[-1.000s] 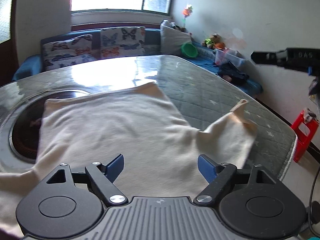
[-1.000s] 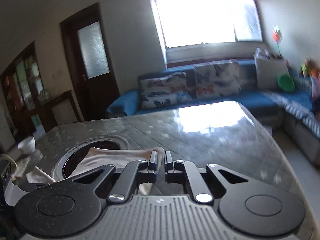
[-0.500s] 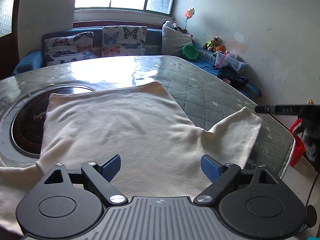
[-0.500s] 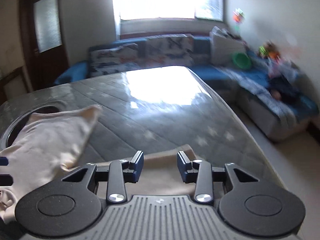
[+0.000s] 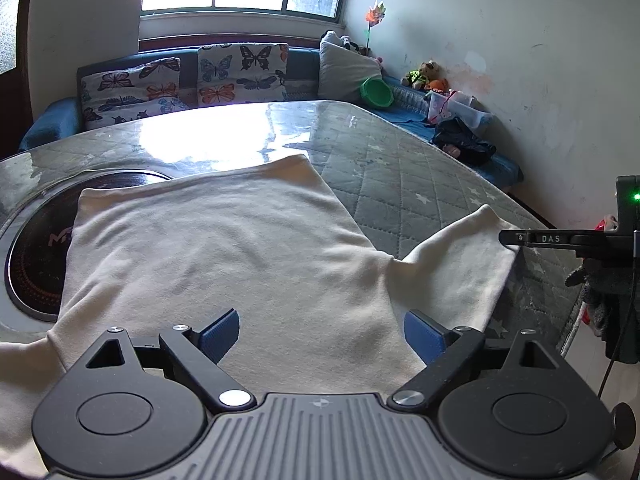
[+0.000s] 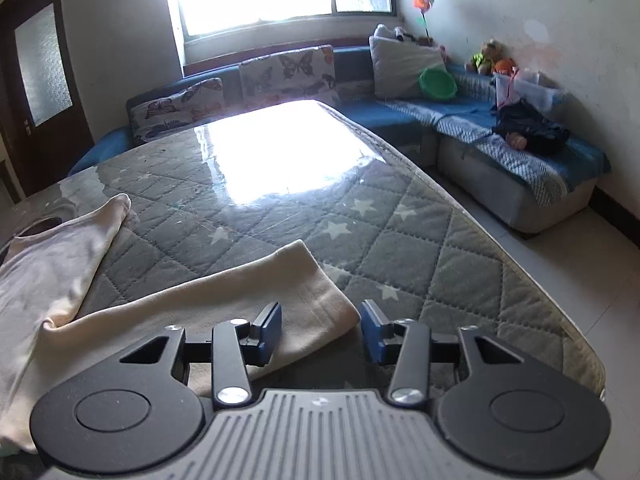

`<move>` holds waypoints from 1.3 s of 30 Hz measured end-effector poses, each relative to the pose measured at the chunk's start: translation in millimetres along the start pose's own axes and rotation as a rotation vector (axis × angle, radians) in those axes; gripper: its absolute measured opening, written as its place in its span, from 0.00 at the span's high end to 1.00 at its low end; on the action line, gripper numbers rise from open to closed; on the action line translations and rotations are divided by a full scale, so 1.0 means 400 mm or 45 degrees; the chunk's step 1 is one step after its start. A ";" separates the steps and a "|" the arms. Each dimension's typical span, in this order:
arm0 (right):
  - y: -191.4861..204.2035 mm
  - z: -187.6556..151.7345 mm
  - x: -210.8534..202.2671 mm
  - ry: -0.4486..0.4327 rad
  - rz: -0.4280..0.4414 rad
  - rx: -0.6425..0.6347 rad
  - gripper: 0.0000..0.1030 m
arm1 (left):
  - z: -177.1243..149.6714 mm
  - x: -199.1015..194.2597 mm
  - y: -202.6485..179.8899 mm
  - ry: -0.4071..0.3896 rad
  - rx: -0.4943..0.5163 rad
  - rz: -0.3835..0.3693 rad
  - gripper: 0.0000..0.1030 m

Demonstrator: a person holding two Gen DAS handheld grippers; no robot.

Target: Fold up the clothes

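Right claw (image 6: 320,330) tilts down, jaws straddling cream garment's (image 6: 248,304) sleeve.

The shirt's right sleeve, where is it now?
In the right wrist view the sleeve lies flat on the quilted table, its cuff between the open right hand-held gripper fingers.

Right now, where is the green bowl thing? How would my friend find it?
Look past the quilted table to the blue sofa under the window. The green bowl leans against the plain grey pillow in the corner. It is the only bright green, round thing there.
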State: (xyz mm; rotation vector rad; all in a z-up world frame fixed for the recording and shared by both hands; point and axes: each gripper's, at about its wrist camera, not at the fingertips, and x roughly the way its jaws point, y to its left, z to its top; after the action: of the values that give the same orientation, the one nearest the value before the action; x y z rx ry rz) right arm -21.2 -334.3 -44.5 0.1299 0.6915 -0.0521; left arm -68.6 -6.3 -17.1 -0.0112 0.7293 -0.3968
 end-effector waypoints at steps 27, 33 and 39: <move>0.362 0.188 -0.214 -0.073 0.793 -0.233 0.92 | -0.031 -0.075 0.111 -0.057 -0.128 0.122 0.00; 0.496 0.172 -0.208 -0.003 0.891 -0.356 0.92 | -0.046 -0.110 0.152 -0.095 -0.157 0.142 0.00; 0.606 0.131 -0.179 0.096 0.948 -0.440 0.91 | -0.072 -0.138 0.190 -0.112 -0.196 0.161 0.00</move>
State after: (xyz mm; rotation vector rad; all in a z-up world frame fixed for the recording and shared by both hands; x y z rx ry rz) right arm -20.8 -101.1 66.0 0.0508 0.6820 0.7855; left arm -98.0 87.2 -14.3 -0.1266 0.6687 -0.2175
